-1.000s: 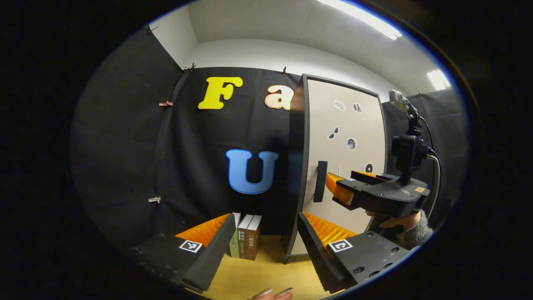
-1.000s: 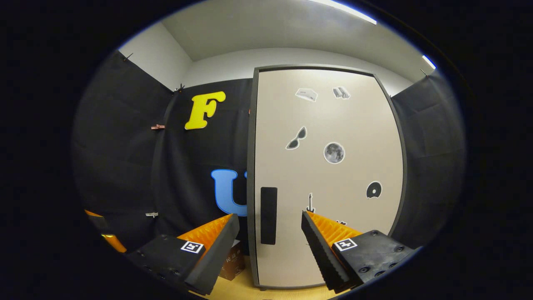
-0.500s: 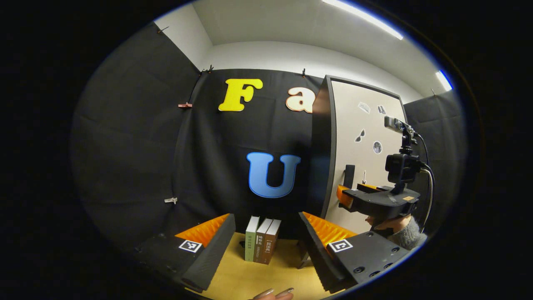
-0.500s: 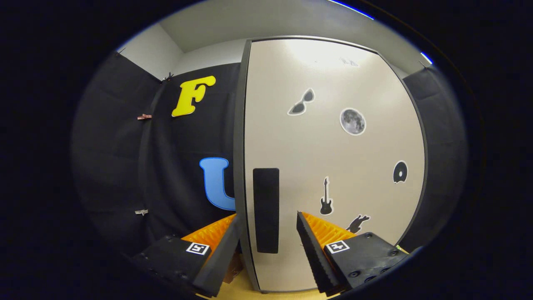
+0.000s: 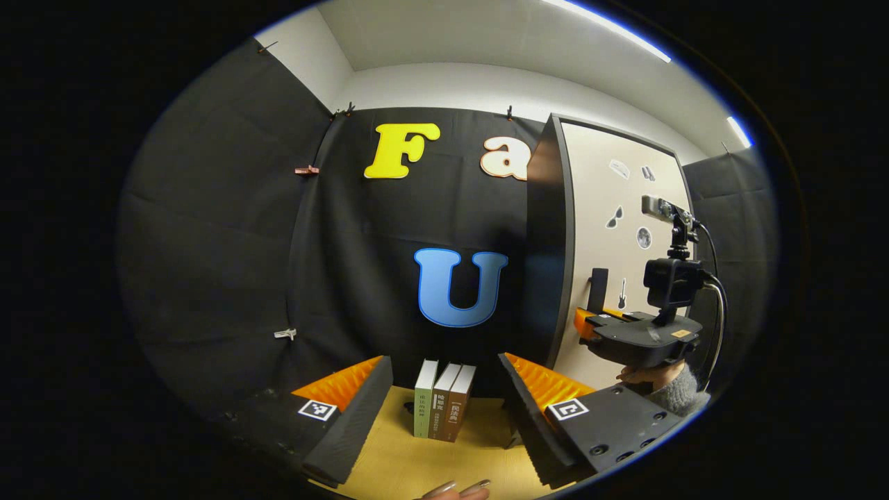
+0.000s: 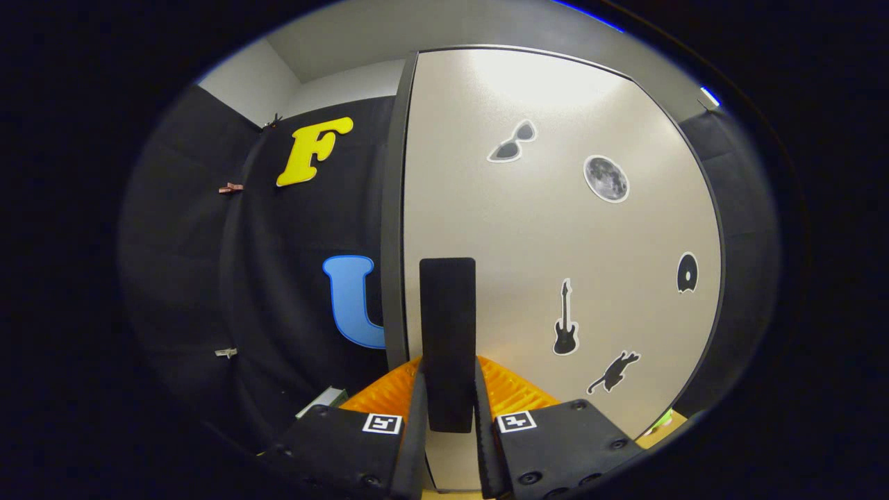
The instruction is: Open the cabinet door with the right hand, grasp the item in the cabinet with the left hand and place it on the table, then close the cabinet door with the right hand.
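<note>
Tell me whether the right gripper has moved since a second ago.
Yes. The right gripper advanced toward the beige cabinet door and its fingers closed onto the black rectangular handle.

The door (image 6: 555,229) is pale beige with a dark grey edge, and its handle (image 6: 448,340) is matt black. Scattered over the door to the right of the handle are black-and-white stickers (image 6: 605,178): sunglasses, a grey moon, a disc, a guitar and a cat. Left of the door, three books (image 5: 442,401) stand on the light yellow wood table (image 5: 410,465); their spines are green, brown and reddish brown, with white tops.
</note>
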Tool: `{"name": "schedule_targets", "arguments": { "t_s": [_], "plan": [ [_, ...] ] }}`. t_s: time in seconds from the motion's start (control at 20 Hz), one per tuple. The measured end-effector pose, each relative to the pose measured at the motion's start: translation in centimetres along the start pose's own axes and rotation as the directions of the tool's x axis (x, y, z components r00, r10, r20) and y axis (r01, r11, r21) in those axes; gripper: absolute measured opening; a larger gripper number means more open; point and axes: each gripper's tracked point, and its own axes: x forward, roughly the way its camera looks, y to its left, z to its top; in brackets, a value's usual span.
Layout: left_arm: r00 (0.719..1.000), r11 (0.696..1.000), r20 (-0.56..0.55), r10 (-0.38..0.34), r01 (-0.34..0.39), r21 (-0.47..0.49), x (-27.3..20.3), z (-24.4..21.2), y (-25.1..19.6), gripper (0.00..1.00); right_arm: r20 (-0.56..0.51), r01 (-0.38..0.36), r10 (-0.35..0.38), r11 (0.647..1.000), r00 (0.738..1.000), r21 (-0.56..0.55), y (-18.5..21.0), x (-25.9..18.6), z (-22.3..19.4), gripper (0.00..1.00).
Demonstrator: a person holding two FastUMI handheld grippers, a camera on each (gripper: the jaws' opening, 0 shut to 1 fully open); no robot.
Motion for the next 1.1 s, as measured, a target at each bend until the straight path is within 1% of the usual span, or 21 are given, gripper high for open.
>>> {"name": "schedule_targets", "arguments": {
  "t_s": [0.05, 0.1, 0.15, 0.2, 0.35, 0.4, 0.45, 0.6, 0.65, 0.7, 0.75, 0.85, 0.95, 1.0, 1.1],
  "plan": [
    [1.000, 1.000, -0.006, -0.002, 0.002, -0.006, 0.2, -0.3, 0.0, 0.95, 0.000, -0.005, 0.005, 1.000, 1.000, -0.001, 0.1, 0.1, -0.1, 0.29],
    [1.000, 1.000, -0.009, -0.005, 0.005, -0.012, 0.1, -0.3, 0.1, 0.95, 0.000, -0.019, 0.019, 1.000, 1.000, 0.002, 0.1, 0.1, 0.0, 0.29],
    [1.000, 1.000, -0.004, -0.010, 0.010, -0.016, 0.0, -0.2, -0.1, 0.94, 0.005, -0.030, 0.030, 0.999, 1.000, -0.011, 0.0, 0.1, 0.0, 0.12],
    [1.000, 1.000, 0.006, -0.021, 0.021, -0.018, -0.2, 0.1, -0.2, 0.95, 0.003, -0.045, 0.045, 0.999, 0.999, -0.015, 0.0, 0.0, 0.0, 0.17],
    [0.999, 0.999, 0.034, -0.037, 0.036, 0.010, -0.7, 0.8, -0.5, 0.95, -0.009, -0.070, 0.070, 0.997, 0.997, -0.010, 0.1, -0.7, 0.2, 0.17],
    [0.998, 0.999, 0.044, -0.038, 0.037, 0.020, -0.8, 1.1, -0.5, 0.94, -0.011, -0.070, 0.070, 0.997, 0.997, -0.023, 0.0, -0.4, 0.1, 0.11],
    [0.997, 0.999, 0.054, -0.047, 0.046, 0.024, -1.0, 1.4, -0.7, 0.94, -0.022, -0.083, 0.082, 0.996, 0.996, -0.023, 0.1, -0.9, 0.0, 0.05],
    [0.995, 0.997, 0.054, -0.081, 0.080, 0.020, -2.0, 1.4, -1.1, 0.95, -0.055, -0.105, 0.104, 0.994, 0.993, -0.026, 0.2, -2.3, 0.0, 0.05],
    [0.994, 0.996, 0.057, -0.090, 0.088, 0.021, -2.4, 1.5, -1.1, 0.95, -0.063, -0.118, 0.116, 0.993, 0.991, -0.029, 0.2, -3.0, 0.0, 0.05],
    [0.993, 0.995, 0.059, -0.099, 0.098, 0.020, -2.7, 1.5, -1.2, 0.92, -0.071, -0.129, 0.127, 0.991, 0.989, -0.026, 0.1, -3.9, 0.1, 0.05],
    [0.993, 0.994, 0.059, -0.107, 0.106, 0.014, -3.0, 1.4, -1.3, 0.94, -0.078, -0.140, 0.138, 0.990, 0.987, -0.019, 0.0, -5.2, 0.2, 0.05],
    [0.990, 0.991, 0.057, -0.132, 0.133, -0.005, -4.0, 1.4, -2.0, 0.94, -0.089, -0.157, 0.155, 0.988, 0.984, -0.015, -0.8, -7.3, 0.5, 0.05],
    [0.987, 0.988, 0.053, -0.152, 0.153, -0.021, -6.0, 0.6, -2.9, 0.95, -0.100, -0.164, 0.161, 0.986, 0.982, -0.020, -1.7, -9.6, 0.7, 0.05],
    [0.986, 0.986, 0.048, -0.162, 0.164, -0.022, -6.5, 0.5, -3.2, 0.92, -0.104, -0.166, 0.163, 0.986, 0.981, -0.024, -2.1, -10.6, 0.9, 0.05],
    [0.983, 0.984, 0.039, -0.179, 0.179, -0.009, -7.2, 0.2, -3.8, 0.92, -0.107, -0.161, 0.158, 0.987, 0.982, -0.011, -3.0, -12.6, 1.4, 0.05]
  ]
}}
